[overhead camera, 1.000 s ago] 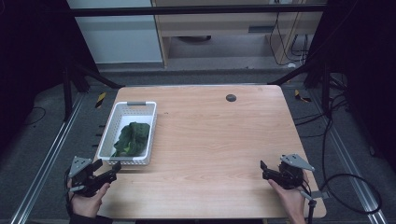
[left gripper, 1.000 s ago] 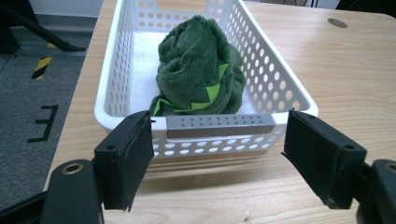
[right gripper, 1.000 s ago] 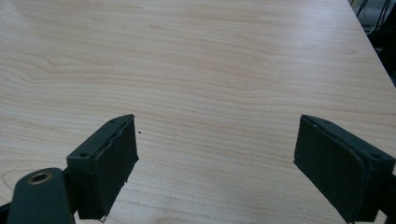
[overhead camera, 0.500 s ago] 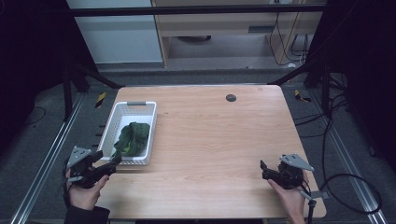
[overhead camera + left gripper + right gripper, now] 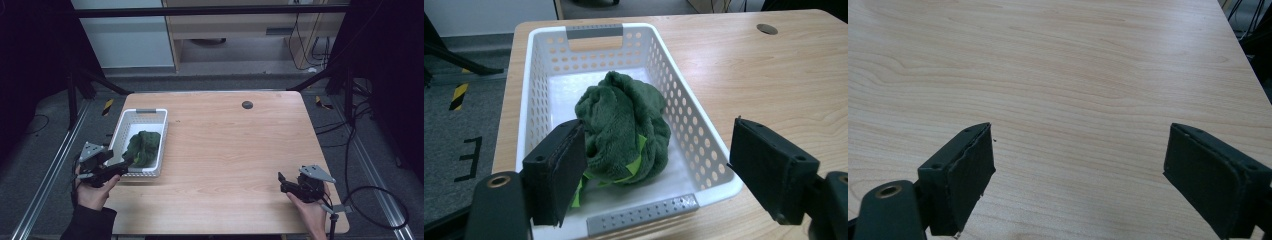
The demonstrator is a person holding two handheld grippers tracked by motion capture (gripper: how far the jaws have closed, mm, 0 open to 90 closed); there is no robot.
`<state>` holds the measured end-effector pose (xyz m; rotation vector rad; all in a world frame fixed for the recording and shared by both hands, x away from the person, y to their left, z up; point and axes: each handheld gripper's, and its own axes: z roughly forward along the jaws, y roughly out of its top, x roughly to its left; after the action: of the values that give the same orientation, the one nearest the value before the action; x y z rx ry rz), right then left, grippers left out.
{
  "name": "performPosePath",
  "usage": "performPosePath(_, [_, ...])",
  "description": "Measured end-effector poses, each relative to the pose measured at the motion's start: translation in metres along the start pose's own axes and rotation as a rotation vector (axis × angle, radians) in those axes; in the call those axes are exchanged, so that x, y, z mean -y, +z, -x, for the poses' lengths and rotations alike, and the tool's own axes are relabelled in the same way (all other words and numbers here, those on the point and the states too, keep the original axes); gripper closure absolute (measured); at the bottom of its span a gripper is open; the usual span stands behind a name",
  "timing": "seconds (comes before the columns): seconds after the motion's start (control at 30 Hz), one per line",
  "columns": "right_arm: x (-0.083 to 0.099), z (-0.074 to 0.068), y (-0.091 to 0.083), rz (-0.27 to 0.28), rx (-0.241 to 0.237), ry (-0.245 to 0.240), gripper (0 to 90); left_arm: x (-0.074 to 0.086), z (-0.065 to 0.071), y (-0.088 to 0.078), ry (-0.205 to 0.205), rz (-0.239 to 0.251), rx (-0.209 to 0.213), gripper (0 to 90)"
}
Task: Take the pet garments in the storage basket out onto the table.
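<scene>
White basket (image 5: 129, 131): at table (image 5: 240, 165) left edge, holding crumpled green cloth (image 5: 142, 146). Left gripper (image 5: 656, 165): jaws spread wide, straddling basket's near rim. Right gripper (image 5: 1078, 175): jaws agape over bare wood, well apart from basket. Left gripper view shows cloth's lime-green tags.

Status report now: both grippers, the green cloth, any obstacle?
Left gripper open at basket near rim. Right gripper open, empty. Green cloth lies bunched inside. No obstacle.

One readable mark: a black letter "E" (image 5: 470, 159) painted on the grey floor, seen sideways, just to the left of the left gripper's (image 5: 664, 170) near jaw, beyond the table edge.
</scene>
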<state>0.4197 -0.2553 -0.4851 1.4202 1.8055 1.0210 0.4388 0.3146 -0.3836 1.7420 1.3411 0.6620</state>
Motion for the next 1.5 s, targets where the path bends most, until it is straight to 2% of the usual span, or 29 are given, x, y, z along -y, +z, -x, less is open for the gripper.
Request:
performPosePath(0.27, [0.0, 0.0, 0.0, -0.007, -0.004, 0.001, 12.1, -0.012, -0.006, 0.008, 0.01, -0.021, -0.017, 22.0])
performPosePath(0.4, [0.0, -0.001, 0.001, -0.012, -0.007, -0.003, 12.1, -0.018, -0.009, 0.016, 0.02, -0.051, -0.029, 21.8])
performPosePath(0.57, [0.0, -0.001, 0.001, -0.012, -0.006, -0.006, 12.0, -0.024, -0.01, 0.022, 0.025, -0.067, -0.028, 21.7])
performPosePath(0.87, [0.0, -0.001, 0.001, -0.011, -0.006, -0.004, 12.0, -0.03, -0.013, 0.04, 0.043, -0.119, -0.023, 20.2])
performPosePath(1.23, [0.0, -0.001, 0.002, -0.02, -0.01, -0.006, 12.0, -0.039, -0.013, 0.053, 0.068, -0.17, -0.033, 19.6])
performPosePath(1.5, [0.001, -0.001, 0.003, -0.026, -0.01, -0.01, 11.9, -0.04, -0.016, 0.067, 0.081, -0.225, -0.033, 18.2])
